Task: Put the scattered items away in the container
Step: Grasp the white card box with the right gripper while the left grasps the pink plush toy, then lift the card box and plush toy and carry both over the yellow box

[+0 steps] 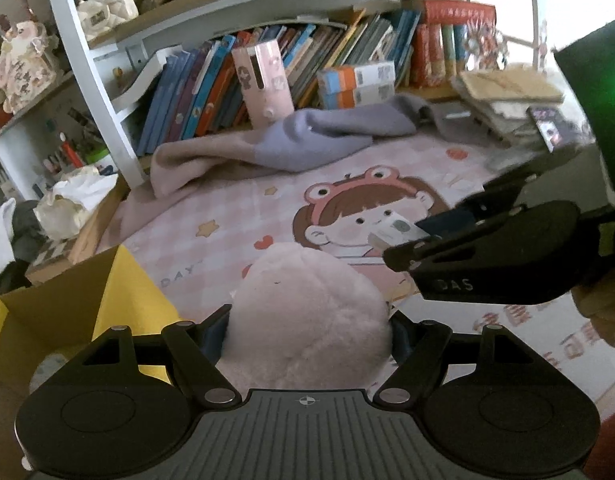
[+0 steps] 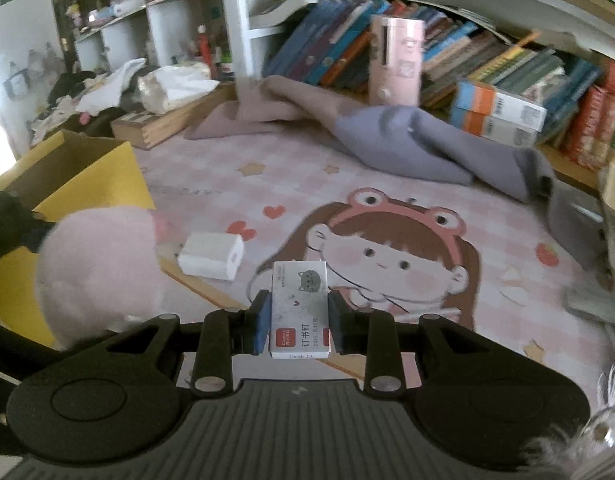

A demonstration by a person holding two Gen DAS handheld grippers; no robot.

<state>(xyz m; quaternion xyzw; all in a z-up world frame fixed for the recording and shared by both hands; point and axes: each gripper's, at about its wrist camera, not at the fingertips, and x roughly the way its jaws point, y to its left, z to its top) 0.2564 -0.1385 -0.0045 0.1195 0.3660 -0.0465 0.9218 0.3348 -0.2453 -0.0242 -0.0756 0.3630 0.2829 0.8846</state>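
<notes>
Since both items are lifted clear of the mat (image 2: 387, 184) for transfer to the yellow box (image 2: 79, 172), the left claw (image 1: 309, 332) is clamped on the pink plush toy (image 1: 307, 312) w/ pads at its sides, and the right claw (image 2: 297, 326) is clamped on the staple box (image 2: 299, 304), held flat btwn its blue pads. Box stands open at left, near the plush; one white charger block (image 2: 210, 256) lies loose on the cartoon-print mat. Room: cluttered bookshelf (image 1: 307, 60), crumpled blanket (image 2: 407, 140) at rear.

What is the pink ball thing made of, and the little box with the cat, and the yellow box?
Pink ball: looks like soft plush, because its surface is fuzzy and matte. Little cat box: probably thin printed card, with flat sides and sharp edges. Yellow box: looks like cardboard, yellow outside and plain brown inside.
</notes>
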